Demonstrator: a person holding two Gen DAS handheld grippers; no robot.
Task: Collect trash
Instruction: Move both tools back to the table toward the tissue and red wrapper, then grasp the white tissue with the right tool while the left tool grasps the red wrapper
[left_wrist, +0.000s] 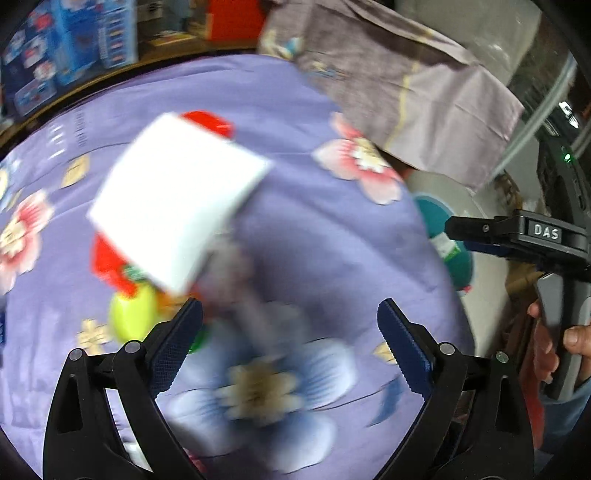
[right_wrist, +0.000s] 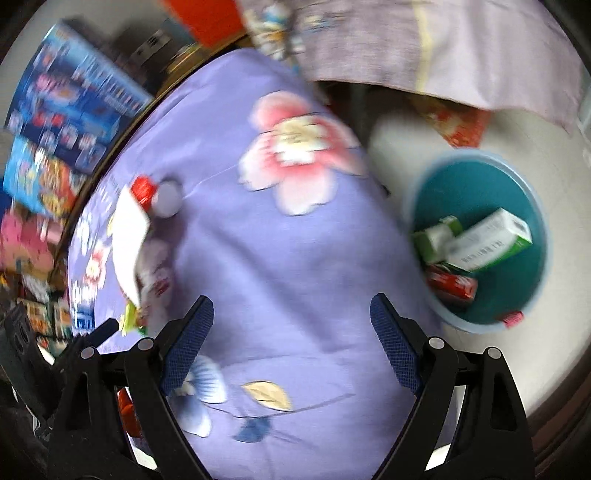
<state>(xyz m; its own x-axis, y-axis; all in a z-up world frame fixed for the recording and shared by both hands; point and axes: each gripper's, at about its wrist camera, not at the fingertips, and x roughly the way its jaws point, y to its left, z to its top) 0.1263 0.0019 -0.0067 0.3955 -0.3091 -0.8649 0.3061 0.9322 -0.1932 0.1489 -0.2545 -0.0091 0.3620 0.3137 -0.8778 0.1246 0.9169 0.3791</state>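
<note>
Both grippers empty, trash ahead

My left gripper (left_wrist: 290, 345) and right gripper (right_wrist: 291, 341) gape wide, holding nothing. The white carton (left_wrist: 177, 203) lies just beyond my left fingers: probably light, stiff, crushable; I'd pinch its narrow sides.

"DAS" stands on the right tool (left_wrist: 517, 236); other print is blurred.

A purple floral cloth (right_wrist: 280, 258) covers the table — pale floor (right_wrist: 554, 369) beside it.

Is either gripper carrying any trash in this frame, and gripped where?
Nothing is held. The left gripper and right gripper both stand open over the purple cloth, with nothing between the pads.
</note>
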